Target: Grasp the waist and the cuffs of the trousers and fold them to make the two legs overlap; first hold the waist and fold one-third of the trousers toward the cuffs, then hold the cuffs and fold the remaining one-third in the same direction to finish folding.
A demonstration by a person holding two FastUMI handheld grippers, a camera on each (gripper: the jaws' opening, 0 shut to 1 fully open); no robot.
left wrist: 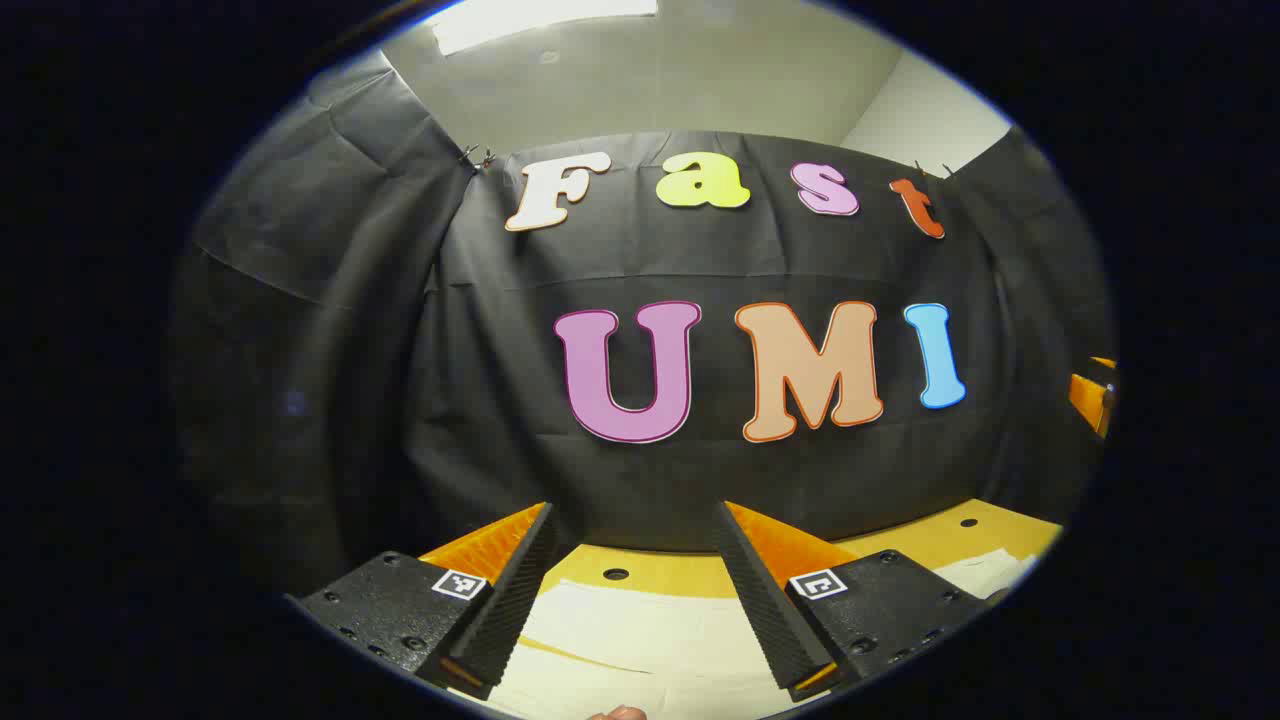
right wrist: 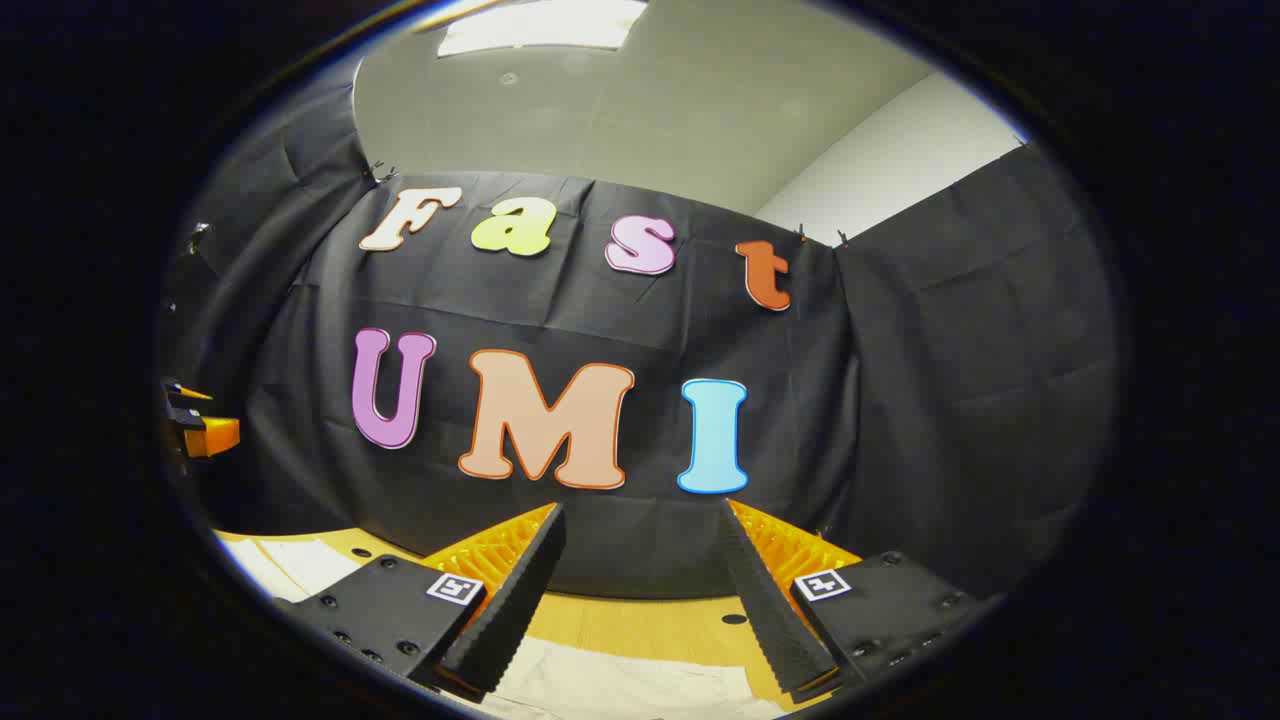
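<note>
Left gripper view: the left gripper is hovering above the table with its two fingers spread wide apart, nothing between them. It is pointing toward the black cloth back wall. Below the fingers, the pale cream fabric trousers are lying flat on the yellow wooden table with round holes, running under both fingers. A fingertip of the person's hand is peeking in at the bottom edge. The other gripper is showing at the far right edge, state cannot be told.

Right gripper view: the right gripper is also holding its fingers wide apart, empty, raised above the table. The trousers are lying on the table beneath and between the fingers, extending off to the left. The left gripper is showing at the far left edge.
</note>
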